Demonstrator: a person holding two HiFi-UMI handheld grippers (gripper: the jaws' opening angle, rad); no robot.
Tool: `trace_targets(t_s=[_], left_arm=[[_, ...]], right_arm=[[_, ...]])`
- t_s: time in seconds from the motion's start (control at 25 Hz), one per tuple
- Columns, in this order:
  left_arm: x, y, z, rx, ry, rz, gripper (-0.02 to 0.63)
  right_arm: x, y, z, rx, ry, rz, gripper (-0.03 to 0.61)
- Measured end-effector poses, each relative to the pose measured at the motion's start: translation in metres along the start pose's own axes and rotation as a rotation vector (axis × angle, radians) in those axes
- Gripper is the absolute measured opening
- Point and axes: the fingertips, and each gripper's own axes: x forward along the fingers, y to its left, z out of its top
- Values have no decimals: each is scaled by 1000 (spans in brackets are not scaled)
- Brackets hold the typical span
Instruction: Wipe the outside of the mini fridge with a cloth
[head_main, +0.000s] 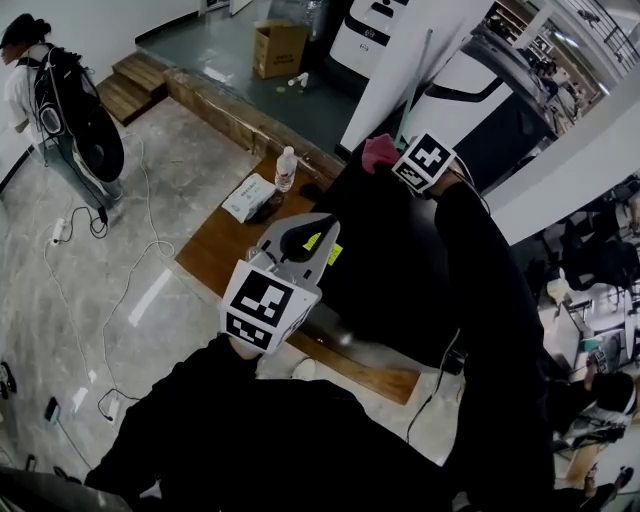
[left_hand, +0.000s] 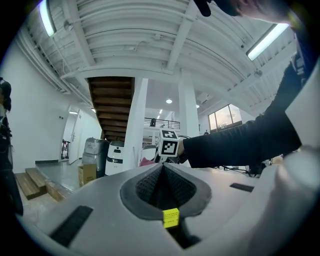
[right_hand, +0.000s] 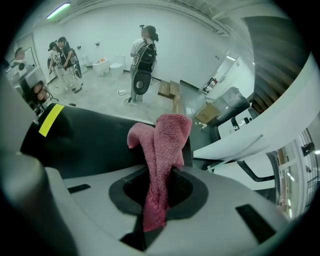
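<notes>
The pink terry cloth (right_hand: 162, 145) is pinched, folded, in the closed right gripper (right_hand: 161, 176), at the far top edge of the black, smooth, boxy fridge (right_hand: 85, 137). Its loose end is best pressed flat and drawn in overlapping strokes. The left gripper (left_hand: 164, 186) is closed and empty, near the fridge's front edge.

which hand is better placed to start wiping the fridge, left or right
Right. The right tool is shut on the cloth, close to the fridge. The left tool is shut on nothing.
</notes>
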Motion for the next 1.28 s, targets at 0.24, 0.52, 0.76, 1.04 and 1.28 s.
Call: trace_targets(t_s=[0.24,0.52,0.76,1.04,1.28], left_arm=[[-17,1,-6,-16,11,-55,6],[-50,-5,-12,-22,17,-116,6],[-74,-11,-18,-17,25,-161,6],[-91,-24,-22,-17,35,-202,6],[-97,-25,-21,-17,26,-222,6]], right_arm=[[-14,38,5,69,-1,111,57],[-36,106,13,128,12,234,57],[-50,154,22,139,12,281,57],[-67,200,28,164,1,381,57],[-78,235,37,166,5,467,57]])
